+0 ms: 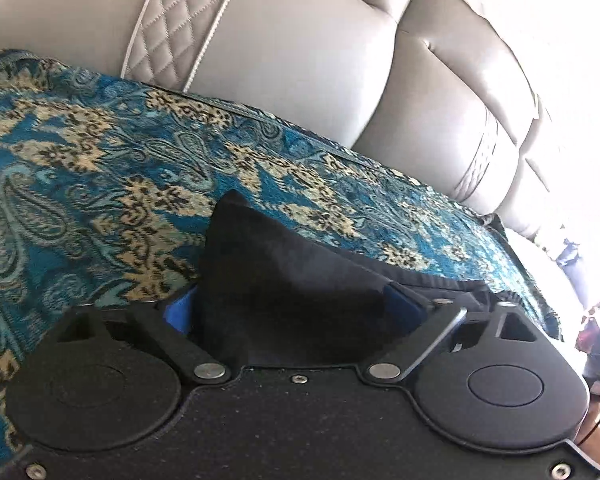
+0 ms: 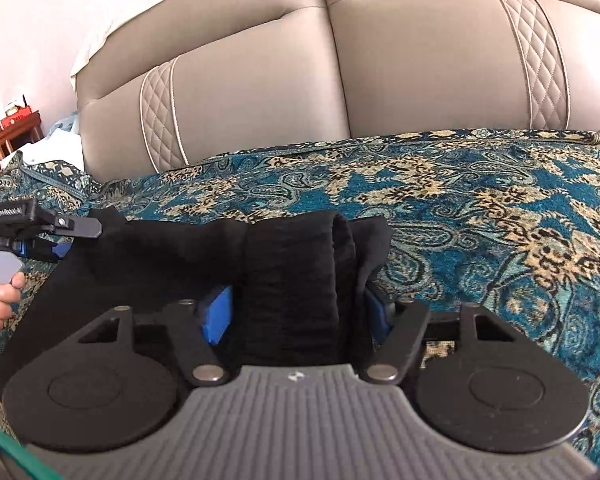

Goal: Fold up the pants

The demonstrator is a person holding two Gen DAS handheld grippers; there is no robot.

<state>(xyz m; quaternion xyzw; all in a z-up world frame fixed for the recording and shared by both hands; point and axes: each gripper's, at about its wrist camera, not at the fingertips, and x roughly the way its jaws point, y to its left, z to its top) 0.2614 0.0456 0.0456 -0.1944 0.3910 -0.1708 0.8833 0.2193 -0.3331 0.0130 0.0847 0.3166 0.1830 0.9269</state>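
Mid-fold: black soft-fabric pants (image 2: pixel 204 256) on the teal paisley bed cover (image 2: pixel 500 208), clamped by left tool (image 1: pixel 296 308) and right tool (image 2: pixel 296 312); next, carry gripped edge across, lay flat, release.

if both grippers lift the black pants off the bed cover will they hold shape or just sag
Likely sag: the black pants already bunch into soft folds between the right hand-held gripper fingers. The span toward the left hand-held gripper droops rather than standing stiff. Probably light, and the knit-looking fabric seems unlikely to slip on the blue pads.
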